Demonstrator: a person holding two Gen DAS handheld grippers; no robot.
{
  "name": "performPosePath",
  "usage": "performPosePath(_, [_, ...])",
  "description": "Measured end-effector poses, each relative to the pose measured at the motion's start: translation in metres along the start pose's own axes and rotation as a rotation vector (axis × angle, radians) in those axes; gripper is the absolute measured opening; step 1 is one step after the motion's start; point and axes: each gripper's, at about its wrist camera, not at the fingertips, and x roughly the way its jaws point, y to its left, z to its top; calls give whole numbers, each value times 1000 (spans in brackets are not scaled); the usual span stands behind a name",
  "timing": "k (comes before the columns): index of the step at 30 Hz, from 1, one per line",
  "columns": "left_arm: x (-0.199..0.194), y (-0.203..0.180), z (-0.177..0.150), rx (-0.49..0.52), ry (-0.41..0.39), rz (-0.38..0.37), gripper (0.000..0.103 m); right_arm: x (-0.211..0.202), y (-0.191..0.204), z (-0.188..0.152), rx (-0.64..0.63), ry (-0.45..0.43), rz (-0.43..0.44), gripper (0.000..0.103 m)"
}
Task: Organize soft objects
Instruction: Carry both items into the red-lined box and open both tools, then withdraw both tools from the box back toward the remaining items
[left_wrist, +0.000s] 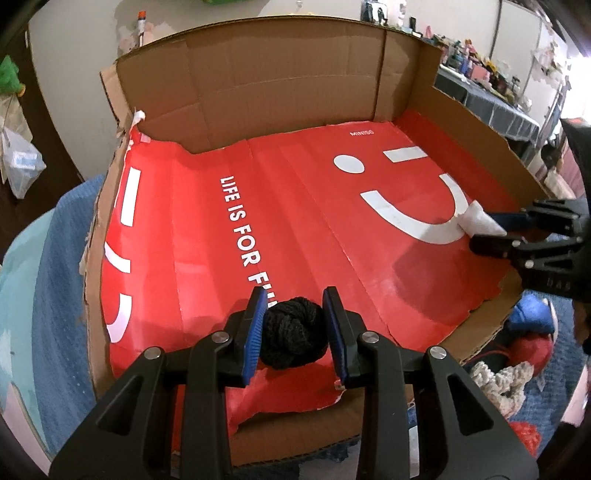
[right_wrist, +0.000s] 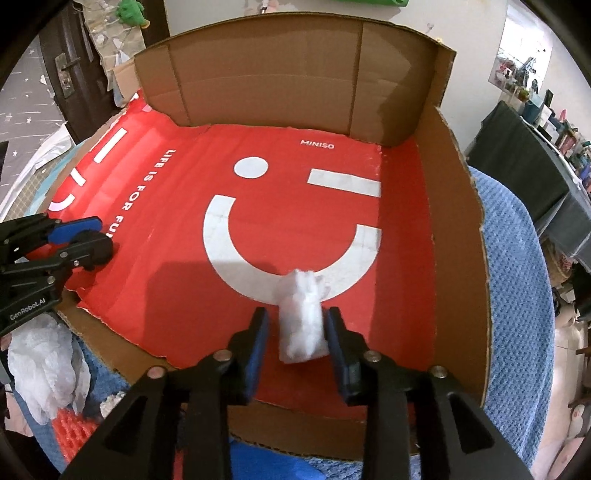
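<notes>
Left tongs (left_wrist: 293, 325) clamp a black ball of yarn (left_wrist: 291, 334) between blue pads, low over the near edge of the red paper sheet (left_wrist: 295, 206) that lines an open cardboard box (left_wrist: 280, 88). On that same sheet, toward its right side, the right tongs (left_wrist: 480, 230) sit beside a white wad of soft material (left_wrist: 480, 219) on the white smile mark. Beyond the box's right wall lie blue, red and cream yarn bundles (left_wrist: 517, 354) on a blue knitted blanket (left_wrist: 55, 277).

Seen from the right wrist, the right tongs (right_wrist: 297, 332) stand slightly apart around the white wad (right_wrist: 301, 321); the pads flank it with a gap visible on the left, and the wad rests on the red sheet (right_wrist: 399, 258) at the bottom of the smile. At the sheet's left edge, the left tongs (right_wrist: 88, 238) hold something dark. Outside the box (right_wrist: 295, 70), near its left front corner, lie white crumpled plastic (right_wrist: 48, 369) and orange foam netting (right_wrist: 72, 428).
</notes>
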Motion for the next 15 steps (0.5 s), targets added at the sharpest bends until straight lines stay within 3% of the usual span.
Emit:
performPosePath(6, [-4,-5,0,18,-11,-15,32,1,3,-5,-4,-4,4,47])
performPosePath(7, [-6,-6,0,22,-16,-15,40,0,4,-5,-4,-5,5,48])
performPosePath(8, [-8,-6,0,18,-22,-18,57,0,4,-5,-4,-5,8,49])
performPosePath(9, [-10,-6,0,10,-35,-23,61,-1,4,-5,-4,-6,10,49])
performPosePath(15, [-29,-9,2,11,-75,-28,61,-11,4,-6,4,-22,20,52])
